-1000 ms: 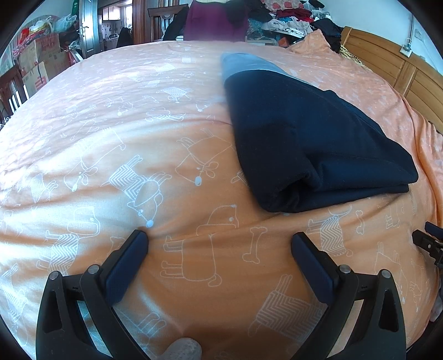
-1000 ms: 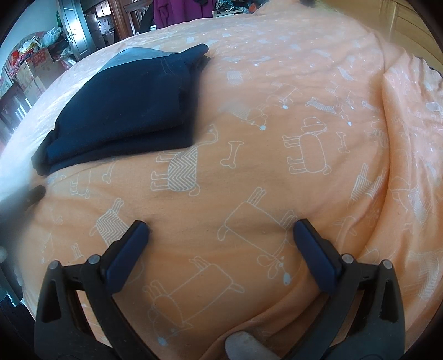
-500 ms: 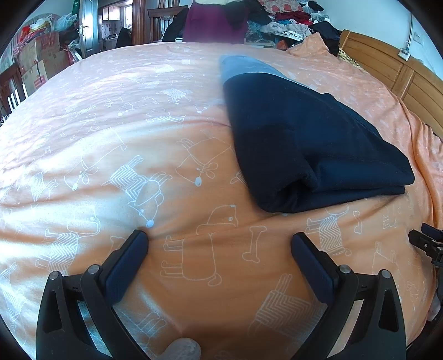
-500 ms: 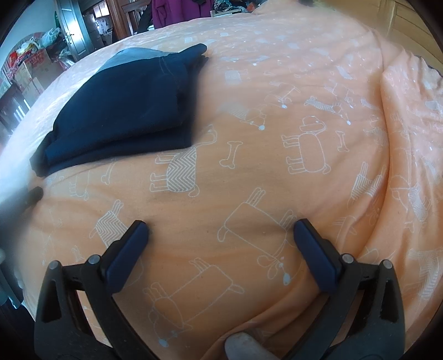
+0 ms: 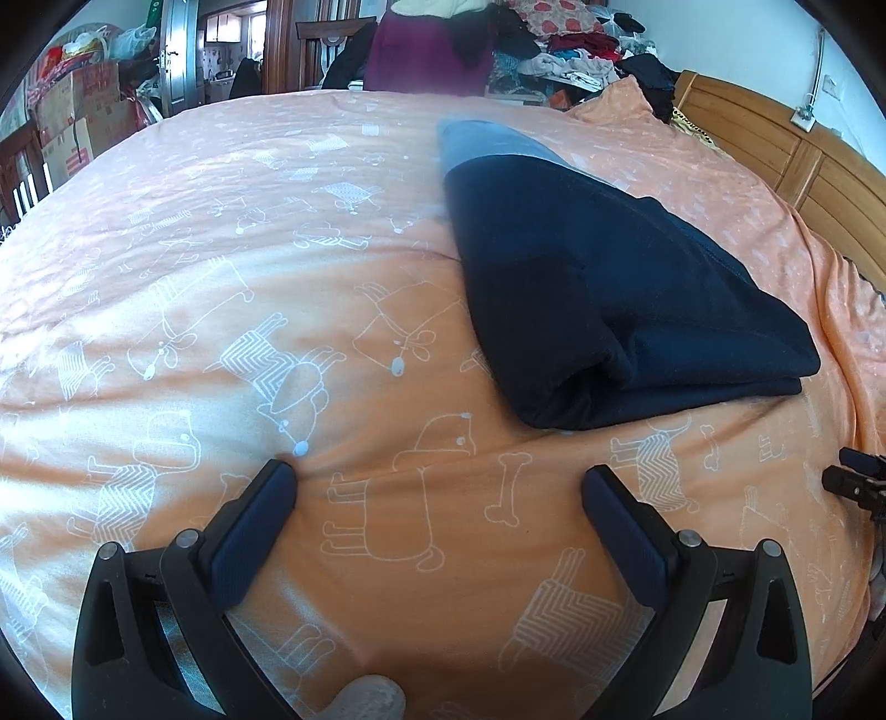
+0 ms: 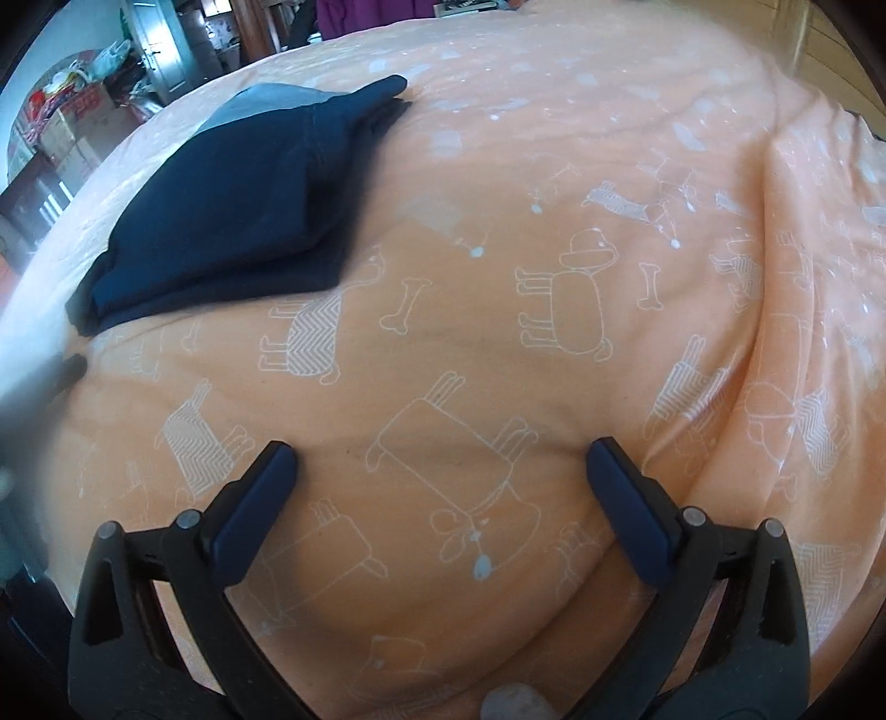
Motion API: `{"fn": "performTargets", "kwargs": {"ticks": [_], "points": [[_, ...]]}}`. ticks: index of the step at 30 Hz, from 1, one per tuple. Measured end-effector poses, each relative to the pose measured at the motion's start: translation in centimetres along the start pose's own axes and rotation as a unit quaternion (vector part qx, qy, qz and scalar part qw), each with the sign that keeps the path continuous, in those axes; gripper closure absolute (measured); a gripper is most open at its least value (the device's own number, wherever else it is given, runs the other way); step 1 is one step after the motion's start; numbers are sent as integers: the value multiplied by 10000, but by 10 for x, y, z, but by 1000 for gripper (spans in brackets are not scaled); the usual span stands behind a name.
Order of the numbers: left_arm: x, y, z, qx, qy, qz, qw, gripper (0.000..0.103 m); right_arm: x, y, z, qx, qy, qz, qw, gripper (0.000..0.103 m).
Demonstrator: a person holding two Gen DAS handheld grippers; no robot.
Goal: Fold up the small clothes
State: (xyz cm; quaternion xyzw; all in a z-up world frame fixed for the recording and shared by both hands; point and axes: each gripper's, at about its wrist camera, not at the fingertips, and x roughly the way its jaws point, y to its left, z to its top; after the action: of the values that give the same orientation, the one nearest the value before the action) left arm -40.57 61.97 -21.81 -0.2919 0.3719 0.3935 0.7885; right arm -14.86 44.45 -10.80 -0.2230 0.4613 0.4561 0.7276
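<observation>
A folded navy garment (image 5: 598, 288) with a light blue band at its far end lies on the orange dog-print bedspread (image 5: 249, 266). My left gripper (image 5: 437, 493) is open, low over the bedspread, short of the garment's near folded edge. In the right wrist view the same garment (image 6: 232, 210) lies at upper left, and my right gripper (image 6: 440, 471) is open over bare bedspread (image 6: 554, 221), well to the garment's right. Nothing is between either pair of fingers. The right gripper's tip (image 5: 855, 482) shows at the right edge of the left wrist view.
A wooden headboard (image 5: 786, 149) runs along the bed's right side. A heap of clothes (image 5: 559, 50) and a person in a purple top (image 5: 426, 55) are beyond the far edge. Cardboard boxes (image 5: 72, 122) and a door stand at far left.
Both grippers stay open and almost still. The view shifts only slightly; the garment lies as before.
</observation>
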Motion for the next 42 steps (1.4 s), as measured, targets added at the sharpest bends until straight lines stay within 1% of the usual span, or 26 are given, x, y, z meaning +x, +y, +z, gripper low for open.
{"fn": "performTargets", "kwargs": {"ticks": [3,12,23,42], "points": [[0,-1,0,11,4,25,10000,0,3,3,2,-76,30,-86,9999,0],[1,-2,1,24,5,38,10000,0,5,-1,5,-17,-37,-59,10000,0],[6,-2,4,57,26,80,9999,0,13,-4,16,13,-23,-26,10000,0],[8,-5,4,84,39,136,9999,0,14,-5,16,19,-24,-35,10000,0]]}}
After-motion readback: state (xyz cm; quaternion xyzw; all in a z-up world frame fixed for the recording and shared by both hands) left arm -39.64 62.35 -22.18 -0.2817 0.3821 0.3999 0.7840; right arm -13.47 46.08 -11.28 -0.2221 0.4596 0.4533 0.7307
